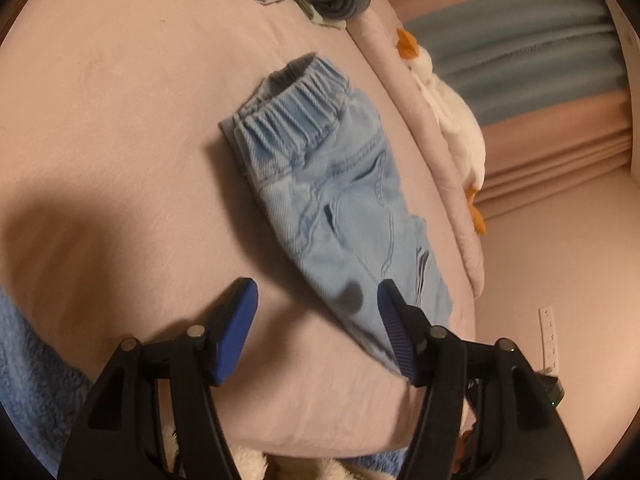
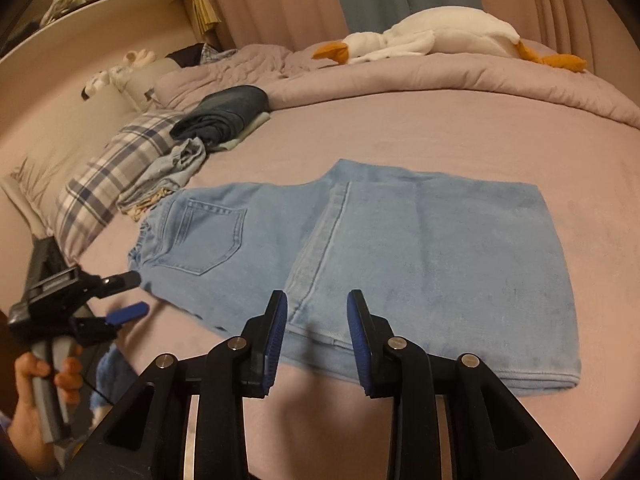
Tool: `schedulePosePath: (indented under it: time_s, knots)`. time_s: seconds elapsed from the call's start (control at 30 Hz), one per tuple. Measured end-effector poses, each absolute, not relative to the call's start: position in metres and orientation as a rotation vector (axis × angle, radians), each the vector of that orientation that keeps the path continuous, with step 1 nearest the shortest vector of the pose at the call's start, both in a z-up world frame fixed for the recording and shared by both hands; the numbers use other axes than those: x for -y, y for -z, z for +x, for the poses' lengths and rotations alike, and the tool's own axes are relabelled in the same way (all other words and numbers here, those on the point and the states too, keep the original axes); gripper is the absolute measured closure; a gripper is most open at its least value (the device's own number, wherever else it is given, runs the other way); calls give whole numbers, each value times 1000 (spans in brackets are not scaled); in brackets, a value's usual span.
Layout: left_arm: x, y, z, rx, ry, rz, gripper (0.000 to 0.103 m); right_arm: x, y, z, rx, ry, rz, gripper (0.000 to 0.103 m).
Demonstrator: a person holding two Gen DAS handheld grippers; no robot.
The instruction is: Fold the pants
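Pants [image 2: 352,264], light blue denim, lie flat on the pink bed [image 2: 460,136], doubled over so the back pocket faces up, straight ahead of my right jaws and touching neither pad. My left hand [image 2: 36,392] grips its handle low and off to the left of my right jaws, holding the left gripper [image 2: 132,296] pointed at the waistband end. My right gripper [image 2: 316,320] hovers just above the near hem edge, jaws released and parted over the seam. Only the left wrist view shows the gathered elastic waistband [image 1: 296,112] far ahead of my left jaws, which are spread wide and empty, the right pad over the cloth's near corner. Only the right wrist view shows the plaid pillow [image 2: 108,184] and dark folded clothes [image 2: 224,116] beyond the pants to the left, and a plush goose [image 2: 432,36] lying farther beyond them.
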State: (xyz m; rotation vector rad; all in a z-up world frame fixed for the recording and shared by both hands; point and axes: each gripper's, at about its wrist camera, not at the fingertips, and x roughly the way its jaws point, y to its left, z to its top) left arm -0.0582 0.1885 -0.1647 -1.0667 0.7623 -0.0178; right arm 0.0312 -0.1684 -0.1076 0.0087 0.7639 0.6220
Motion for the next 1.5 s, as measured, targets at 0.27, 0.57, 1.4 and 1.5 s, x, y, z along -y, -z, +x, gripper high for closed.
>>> schedulePosePath:
  time_s: [0.27,0.57,1.4,1.5]
  knots:
    - [-197,167,-32,-720,-40,-1109,41,157,108,31,-767,-648,5,72]
    - [-203,164,1,-738,-51,-1146,35,153,107,38,-782,-625,1,72]
    - [-186,135,-13,-687,-46,-811,78,41,139,151,-950,-510,-234,72]
    - [-185,133,-13,-691,-45,-795,78,48,129,136,-968,-533,-226,72]
